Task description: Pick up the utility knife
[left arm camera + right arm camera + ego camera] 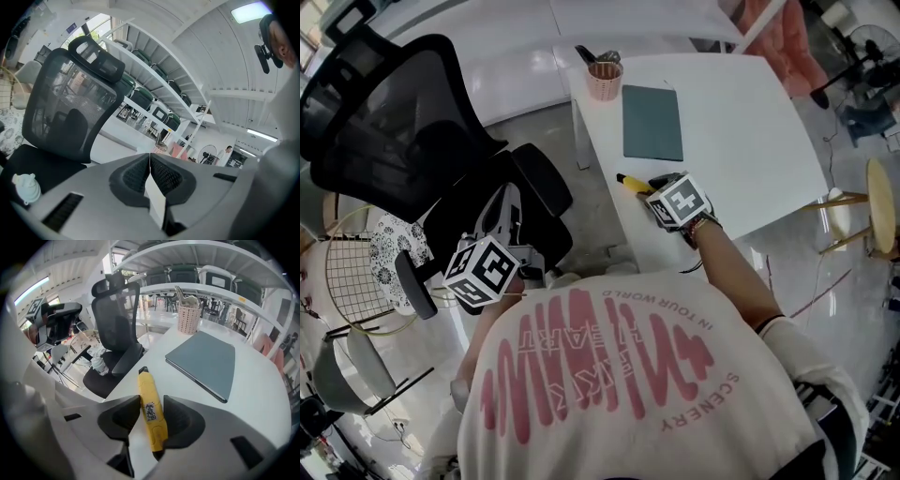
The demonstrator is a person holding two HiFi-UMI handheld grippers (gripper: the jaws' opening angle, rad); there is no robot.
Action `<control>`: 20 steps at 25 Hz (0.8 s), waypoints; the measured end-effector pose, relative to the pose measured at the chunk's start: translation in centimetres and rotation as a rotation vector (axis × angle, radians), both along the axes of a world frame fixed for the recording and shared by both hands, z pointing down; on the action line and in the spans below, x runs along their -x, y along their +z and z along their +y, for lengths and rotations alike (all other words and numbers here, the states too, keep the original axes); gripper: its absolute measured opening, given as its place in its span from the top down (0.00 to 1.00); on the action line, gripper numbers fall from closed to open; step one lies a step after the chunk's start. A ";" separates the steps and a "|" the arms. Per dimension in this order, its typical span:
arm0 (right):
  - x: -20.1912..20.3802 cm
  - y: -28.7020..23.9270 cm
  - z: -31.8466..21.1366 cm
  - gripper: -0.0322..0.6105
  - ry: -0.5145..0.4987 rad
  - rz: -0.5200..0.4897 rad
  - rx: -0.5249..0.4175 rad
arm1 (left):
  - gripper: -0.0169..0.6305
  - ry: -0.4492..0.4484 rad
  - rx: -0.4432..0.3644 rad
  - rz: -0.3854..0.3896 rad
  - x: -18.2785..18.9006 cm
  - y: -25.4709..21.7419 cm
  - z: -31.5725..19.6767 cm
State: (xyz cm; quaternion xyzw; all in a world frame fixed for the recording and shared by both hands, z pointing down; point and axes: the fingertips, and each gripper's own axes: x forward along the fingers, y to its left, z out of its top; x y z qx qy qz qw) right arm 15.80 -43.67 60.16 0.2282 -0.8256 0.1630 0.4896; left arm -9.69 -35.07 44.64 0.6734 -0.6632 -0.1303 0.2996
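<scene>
The utility knife looks smooth yellow plastic, the table glossy white.

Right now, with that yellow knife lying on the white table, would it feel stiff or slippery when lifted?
Probably stiff: the utility knife shows a straight, hard-looking yellow shell. Likely a bit slippery, since that shell looks smooth where the right gripper pinches it. Its flattish body on the table suggests it won't roll.

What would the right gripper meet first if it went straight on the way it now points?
The right gripper would meet the yellow utility knife, which lies between its tongs, with the white table directly beneath. The tongs look to be touching the knife already.
</scene>
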 end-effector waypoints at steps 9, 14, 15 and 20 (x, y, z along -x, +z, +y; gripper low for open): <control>-0.2 0.0 0.6 0.73 0.104 0.049 0.026 | 0.94 0.092 -0.023 -0.009 -1.3 -0.8 -1.6; -0.4 0.0 0.7 0.74 0.209 0.028 0.034 | 0.94 0.125 -0.024 -0.017 -1.3 -1.1 -1.8; -0.5 -0.1 0.6 0.74 0.234 0.022 0.035 | 0.94 0.130 -0.024 -0.019 -1.3 -1.2 -1.8; -0.9 -0.5 1.1 0.74 0.319 0.001 0.021 | 0.94 0.154 -0.029 -0.024 -0.8 -1.5 -2.0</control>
